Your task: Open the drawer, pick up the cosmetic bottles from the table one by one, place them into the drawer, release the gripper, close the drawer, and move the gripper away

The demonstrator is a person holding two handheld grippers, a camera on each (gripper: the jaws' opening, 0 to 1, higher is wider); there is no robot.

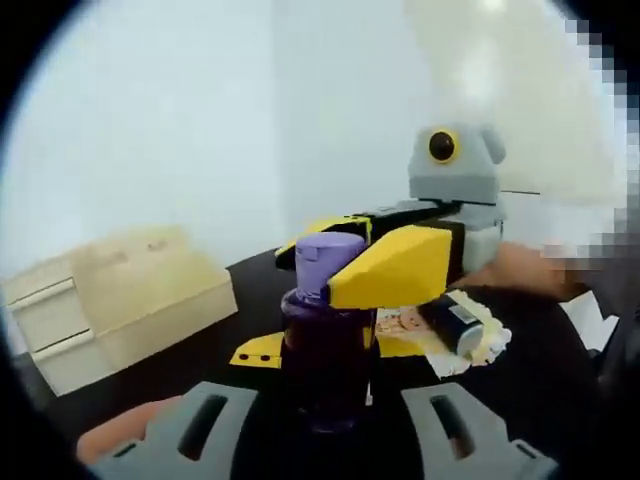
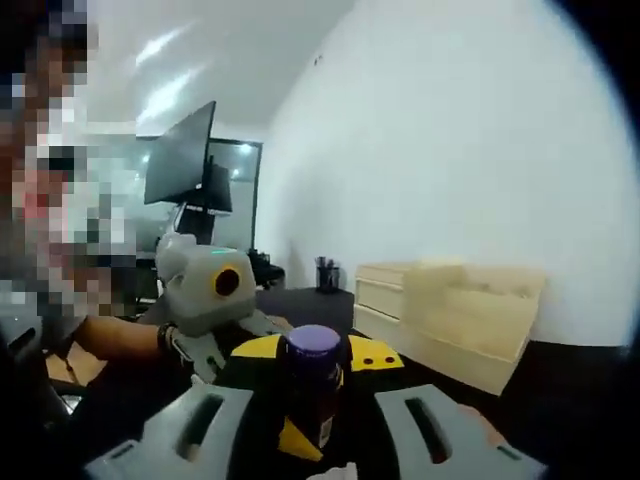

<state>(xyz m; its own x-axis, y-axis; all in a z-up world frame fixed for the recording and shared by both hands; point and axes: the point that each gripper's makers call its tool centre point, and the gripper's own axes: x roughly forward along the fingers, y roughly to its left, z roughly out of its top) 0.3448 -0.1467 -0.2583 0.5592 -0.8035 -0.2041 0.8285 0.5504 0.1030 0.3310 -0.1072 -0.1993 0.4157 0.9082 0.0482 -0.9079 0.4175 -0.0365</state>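
Two grippers meet on one purple bottle (image 1: 325,340) — upright, long axis vertical, lilac cap up. Left gripper (image 1: 330,425) jaws flank its base; right gripper (image 1: 385,265) jaws pinch near the cap. Wooden drawer unit (image 1: 110,300) sits apart on the black table (image 1: 560,380) — drawers closed. Another bottle (image 1: 452,322) lies sideways behind.

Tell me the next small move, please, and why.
Probably carry the purple bottle toward the wooden drawer unit: the bottle stands between the jaws of the left gripper, a yellow jaw of the right gripper is by its cap, and the unit stands apart.
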